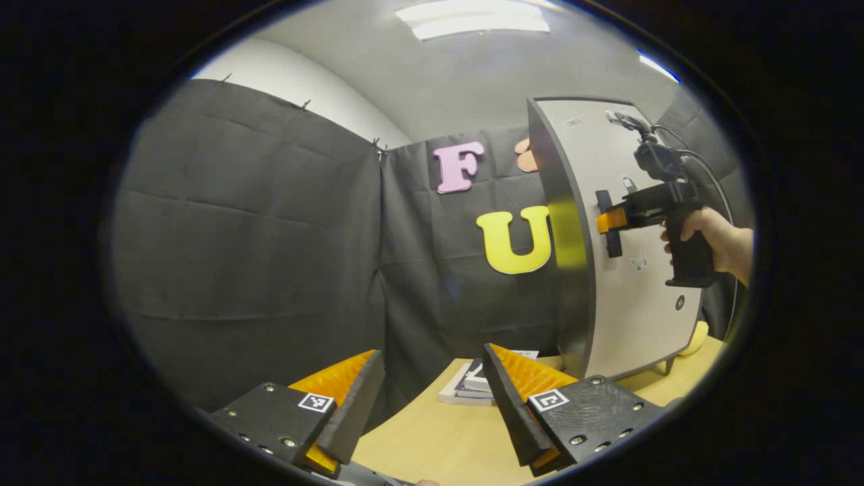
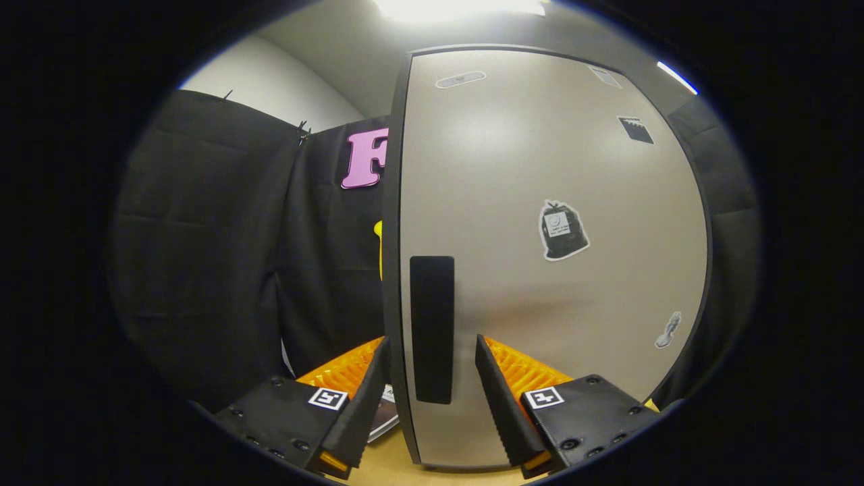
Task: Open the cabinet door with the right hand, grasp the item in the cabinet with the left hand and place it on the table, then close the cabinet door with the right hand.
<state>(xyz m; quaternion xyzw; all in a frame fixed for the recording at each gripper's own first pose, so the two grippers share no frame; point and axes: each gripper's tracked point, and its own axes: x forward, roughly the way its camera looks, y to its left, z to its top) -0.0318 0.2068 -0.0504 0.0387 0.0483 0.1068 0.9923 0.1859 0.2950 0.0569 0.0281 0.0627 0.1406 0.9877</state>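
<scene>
Facing shut cabinet door (image 2: pixel 540 270) | right hand-held gripper (image 2: pixel 432 378) straddles handle (image 2: pixel 432 329)

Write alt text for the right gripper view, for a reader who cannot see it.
The right gripper, fingers apart, straddles the dark vertical handle at the left edge of a pale grey cabinet door without yet pressing on it. Stickers dot the door; a black cloth wall hangs to the left, with a wooden table below.

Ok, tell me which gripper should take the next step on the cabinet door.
Right. The right gripper is open with the door handle between its fingers, ready to grip. The left gripper hangs open over the table, off to the side.
</scene>
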